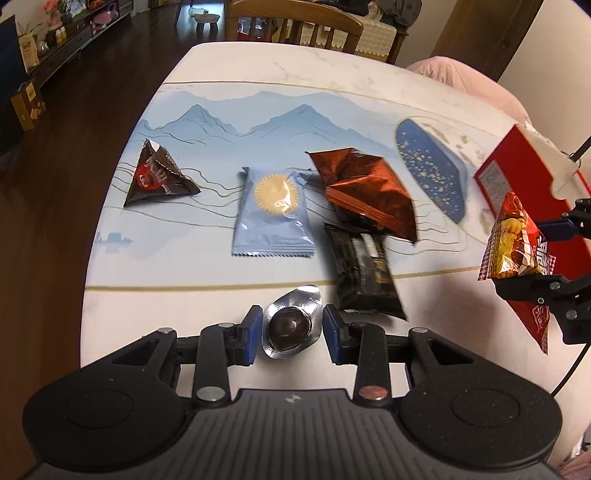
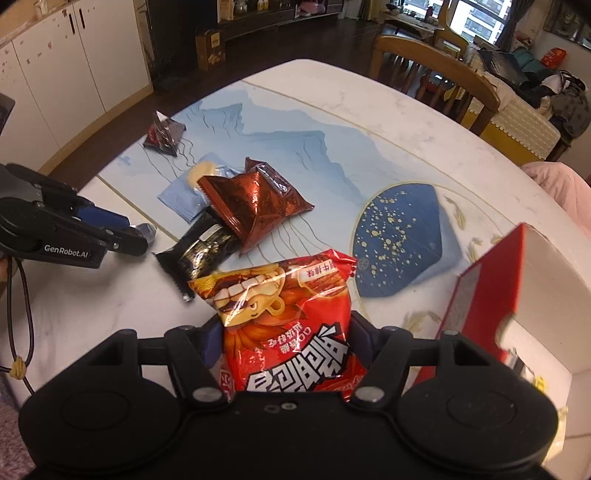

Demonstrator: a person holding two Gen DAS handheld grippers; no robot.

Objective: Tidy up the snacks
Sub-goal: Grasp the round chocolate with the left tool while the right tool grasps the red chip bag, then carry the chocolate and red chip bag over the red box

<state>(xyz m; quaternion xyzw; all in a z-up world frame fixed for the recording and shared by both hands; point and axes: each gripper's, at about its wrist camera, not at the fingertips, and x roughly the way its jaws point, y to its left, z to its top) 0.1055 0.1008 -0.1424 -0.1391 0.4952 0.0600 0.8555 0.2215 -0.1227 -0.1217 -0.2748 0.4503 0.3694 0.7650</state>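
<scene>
My left gripper (image 1: 290, 330) is open, its blue pads on either side of a silver foil-cupped chocolate (image 1: 291, 326) on the table, with small gaps. My right gripper (image 2: 286, 343) is shut on a red noodle snack bag (image 2: 284, 325) held above the table beside the open red box (image 2: 491, 291); the bag also shows in the left wrist view (image 1: 513, 240). On the mat lie a dark triangular candy pack (image 1: 157, 175), a light blue cookie packet (image 1: 273, 214), a copper-red foil bag (image 1: 365, 188) and a black packet (image 1: 364, 280).
The round white table (image 1: 258, 70) has a blue landscape mat. A wooden chair (image 1: 295, 18) stands at the far side. The table's left edge drops to dark floor. A pink cloth (image 1: 469, 81) lies at the far right.
</scene>
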